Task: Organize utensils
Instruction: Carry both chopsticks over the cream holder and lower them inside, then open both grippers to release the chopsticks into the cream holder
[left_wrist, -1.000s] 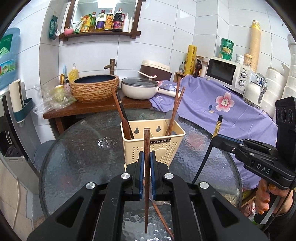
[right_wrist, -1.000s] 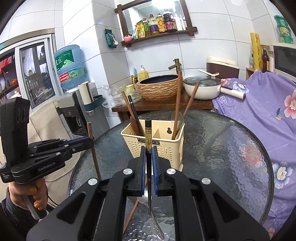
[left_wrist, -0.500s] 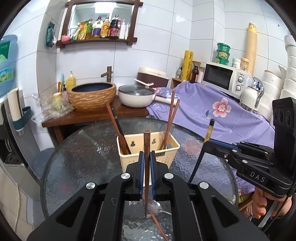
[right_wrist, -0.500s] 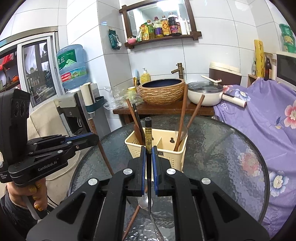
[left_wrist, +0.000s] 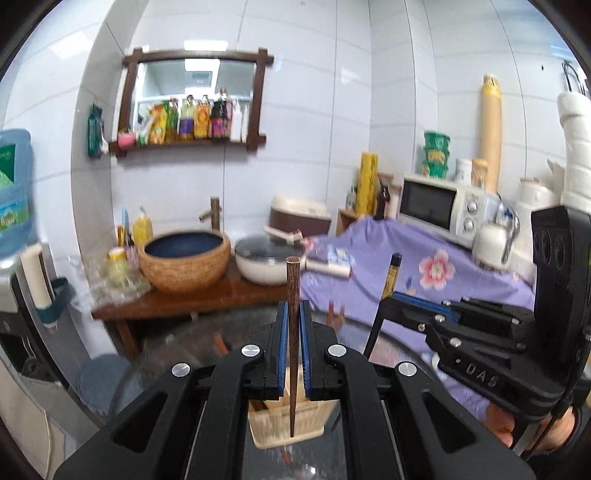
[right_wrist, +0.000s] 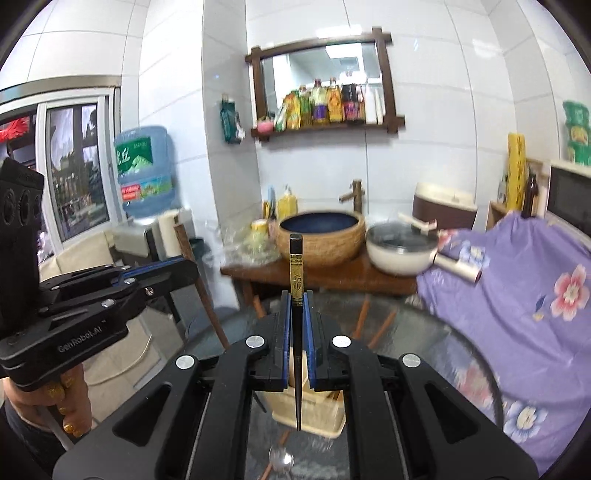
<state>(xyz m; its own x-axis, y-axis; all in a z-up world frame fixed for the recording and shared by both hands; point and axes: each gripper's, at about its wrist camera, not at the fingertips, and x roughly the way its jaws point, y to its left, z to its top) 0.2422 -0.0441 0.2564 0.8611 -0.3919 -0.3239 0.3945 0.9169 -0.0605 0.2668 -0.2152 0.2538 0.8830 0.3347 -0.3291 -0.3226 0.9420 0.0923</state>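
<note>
Left wrist view: left gripper jaws clamp brown chopstick; right gripper jaws clamp black chopstick.

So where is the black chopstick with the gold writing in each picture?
Left wrist view: the black chopstick is right of centre, sticking up from the right tool, which is shut on it.
Right wrist view: it stands in the middle, upright between that tool's fingers, tip pointing down over the cream basket.
Shared landmark: the woven basin behind.
</note>
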